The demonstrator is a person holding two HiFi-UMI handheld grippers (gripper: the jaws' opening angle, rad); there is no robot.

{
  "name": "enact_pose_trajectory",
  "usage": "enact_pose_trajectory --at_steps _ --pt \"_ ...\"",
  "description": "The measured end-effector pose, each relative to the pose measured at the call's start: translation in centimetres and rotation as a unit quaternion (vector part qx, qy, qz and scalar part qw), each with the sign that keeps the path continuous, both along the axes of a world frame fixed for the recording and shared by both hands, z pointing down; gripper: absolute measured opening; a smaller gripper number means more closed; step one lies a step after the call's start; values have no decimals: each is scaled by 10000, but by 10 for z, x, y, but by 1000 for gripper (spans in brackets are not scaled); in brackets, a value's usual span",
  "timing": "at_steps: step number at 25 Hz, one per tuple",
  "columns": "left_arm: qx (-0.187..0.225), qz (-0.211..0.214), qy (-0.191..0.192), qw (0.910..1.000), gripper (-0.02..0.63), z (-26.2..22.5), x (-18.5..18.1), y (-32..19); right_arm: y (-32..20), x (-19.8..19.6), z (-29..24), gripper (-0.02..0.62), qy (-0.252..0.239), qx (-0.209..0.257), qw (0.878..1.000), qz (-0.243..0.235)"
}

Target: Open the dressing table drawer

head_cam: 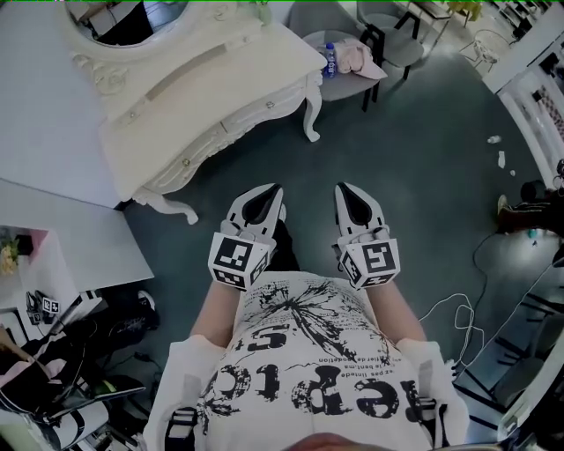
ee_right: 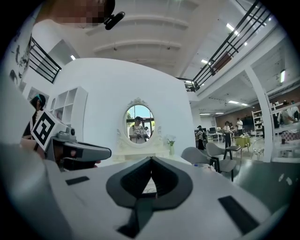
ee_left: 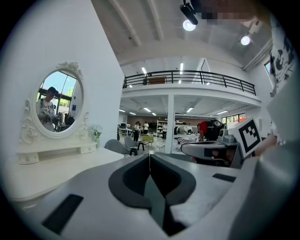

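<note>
The white dressing table (head_cam: 198, 84) stands ahead and to the left, its oval mirror (head_cam: 132, 18) against the wall. Its drawer fronts (head_cam: 189, 158) run shut along the curved front edge, each with a small knob. My left gripper (head_cam: 267, 195) and right gripper (head_cam: 345, 194) hang side by side over the dark floor, short of the table, both shut and empty. In the left gripper view the jaws meet in a line (ee_left: 149, 158), with the tabletop (ee_left: 42, 176) and mirror (ee_left: 58, 103) to the left. In the right gripper view the shut jaws (ee_right: 151, 161) point at the mirror (ee_right: 139, 123).
A grey chair (head_cam: 348, 84) holding a water bottle (head_cam: 330, 60) and a pink cloth stands right of the table. A white cabinet top (head_cam: 62, 242) lies at the left. A white cable (head_cam: 458, 317) trails over the floor at the right.
</note>
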State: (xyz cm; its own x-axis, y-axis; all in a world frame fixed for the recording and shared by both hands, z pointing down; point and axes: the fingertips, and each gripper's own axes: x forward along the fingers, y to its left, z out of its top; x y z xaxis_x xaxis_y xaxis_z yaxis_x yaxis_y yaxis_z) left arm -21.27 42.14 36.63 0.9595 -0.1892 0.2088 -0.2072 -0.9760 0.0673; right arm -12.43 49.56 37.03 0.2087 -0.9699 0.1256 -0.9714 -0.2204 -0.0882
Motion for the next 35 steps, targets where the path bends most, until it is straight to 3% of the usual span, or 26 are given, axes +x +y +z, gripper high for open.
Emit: enact_pose_trajectory --at_steps 6,19,28,35 --pt "-133 25 92 9999 18 3 37 -86 -82 37 4 17 20 -111 9999 79" --pt "-96 -61 249 9996 18 -12 110 -322 -313 115 -8 17 171 -142 9996 175" --pt "-208 -691 85 9974 18 3 116 -410 -411 147 2 17 82 -216 9994 -249" --pt "-217 -1411 61 9897 18 16 140 -463 -479 189 18 17 52 -256 9960 -857"
